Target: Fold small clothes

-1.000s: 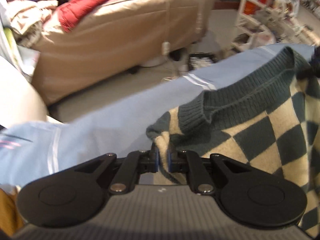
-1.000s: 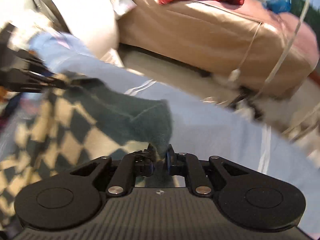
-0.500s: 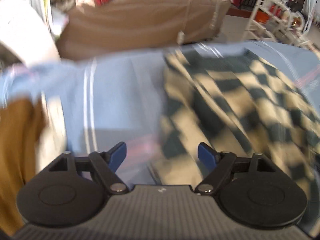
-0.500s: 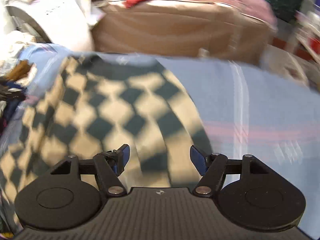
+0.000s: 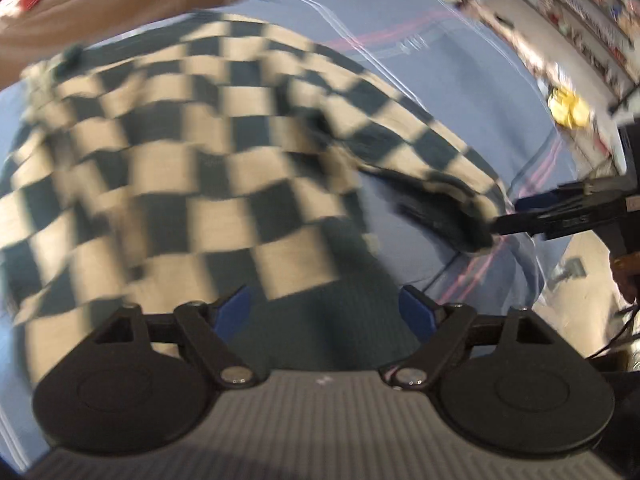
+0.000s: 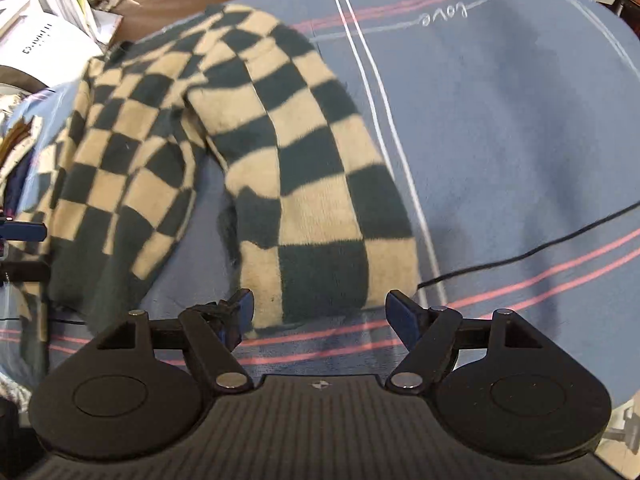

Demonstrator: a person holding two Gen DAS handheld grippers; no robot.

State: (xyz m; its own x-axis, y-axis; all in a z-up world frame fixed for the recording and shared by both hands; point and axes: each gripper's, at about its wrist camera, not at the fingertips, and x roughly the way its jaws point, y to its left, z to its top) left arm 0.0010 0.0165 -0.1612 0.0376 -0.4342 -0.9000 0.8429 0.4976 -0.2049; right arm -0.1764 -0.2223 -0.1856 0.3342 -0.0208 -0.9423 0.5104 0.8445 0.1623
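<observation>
A dark-green and cream checkered sweater (image 6: 168,148) lies spread on a blue blanket (image 6: 500,120); it also shows, blurred, in the left wrist view (image 5: 192,168). My left gripper (image 5: 326,312) is open and empty just above the sweater's dark hem. My right gripper (image 6: 320,312) is open and empty over the end of the sweater's right sleeve (image 6: 320,216). The right gripper also shows at the right of the left wrist view (image 5: 520,216), close to the sleeve's cuff. A left fingertip (image 6: 24,232) shows at the left edge of the right wrist view.
The blanket has pink and white stripes and the word "love" (image 6: 444,14). A black cable (image 6: 540,248) runs across it at the right. A brown bed (image 5: 100,4) with red cloth stands behind. A white appliance (image 6: 40,48) and clutter stand at the left.
Both grippers let go of the sweater's shoulders and opened. The sweater now lies flat on the blanket, and both grippers have moved back to its near end.
</observation>
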